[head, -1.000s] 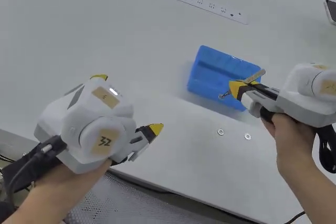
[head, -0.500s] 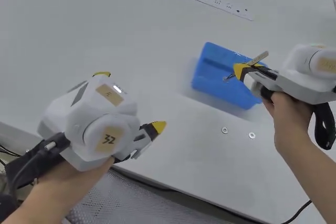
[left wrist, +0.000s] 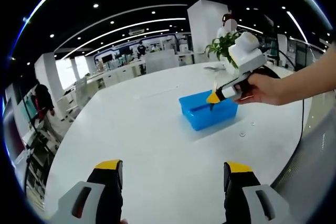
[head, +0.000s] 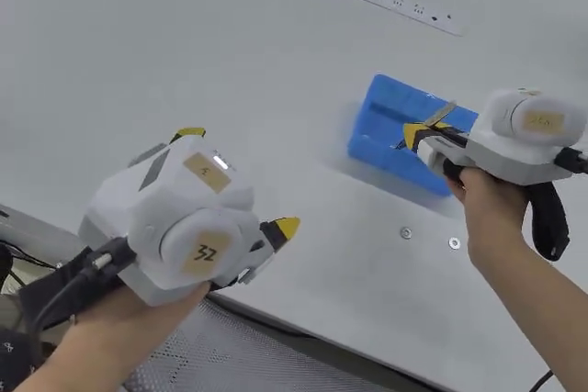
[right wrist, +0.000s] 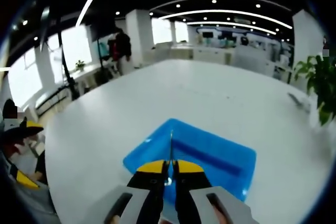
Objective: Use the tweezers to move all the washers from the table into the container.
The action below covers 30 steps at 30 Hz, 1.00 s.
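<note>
Right claw (right wrist: 170, 167) clenched on tweezers (right wrist: 170, 141) over container (right wrist: 215, 156), left claw (left wrist: 173, 166) released, two washers (head: 405, 233) nearby, power strip (head: 386, 2) beyond

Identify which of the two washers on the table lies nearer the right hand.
The washer on the right in the head view, just beside the right hand; the other washer lies farther left.

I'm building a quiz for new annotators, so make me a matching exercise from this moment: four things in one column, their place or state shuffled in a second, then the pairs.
Things:
1. tweezers
2. container
3. washers
4. left gripper

Place or state:
A. open, holding nothing
B. blue
C. clamped in the right gripper
D. lying on the table, outside the container

Pairs: 1-C, 2-B, 3-D, 4-A
</note>
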Each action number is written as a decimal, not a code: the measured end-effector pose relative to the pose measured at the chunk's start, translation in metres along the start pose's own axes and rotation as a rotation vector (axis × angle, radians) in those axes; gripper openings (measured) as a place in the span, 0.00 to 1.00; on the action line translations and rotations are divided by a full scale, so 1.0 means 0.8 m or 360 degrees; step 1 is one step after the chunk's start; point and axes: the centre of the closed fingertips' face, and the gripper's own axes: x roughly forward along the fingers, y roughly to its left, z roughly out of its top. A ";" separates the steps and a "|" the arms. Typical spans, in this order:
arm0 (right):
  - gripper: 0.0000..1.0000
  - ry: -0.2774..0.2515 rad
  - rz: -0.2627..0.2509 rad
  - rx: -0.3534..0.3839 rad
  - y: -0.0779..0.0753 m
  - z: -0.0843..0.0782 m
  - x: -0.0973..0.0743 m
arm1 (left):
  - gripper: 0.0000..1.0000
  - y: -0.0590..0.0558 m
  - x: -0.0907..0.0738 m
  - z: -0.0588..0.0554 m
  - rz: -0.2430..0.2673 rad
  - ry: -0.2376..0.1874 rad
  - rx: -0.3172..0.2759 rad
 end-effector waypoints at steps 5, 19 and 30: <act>0.03 0.0017 0.0000 -0.0015 -0.005 -0.004 0.005 | 0.80 0.000 0.000 -0.001 0.0001 0.0006 0.0003; 0.03 0.0029 -0.0008 -0.0049 -0.008 -0.012 0.009 | 0.80 -0.001 0.001 -0.002 0.0001 0.0020 0.0014; 0.04 0.0041 0.0031 0.0103 -0.014 -0.008 0.010 | 0.82 0.003 0.001 -0.002 0.0009 0.0012 -0.0018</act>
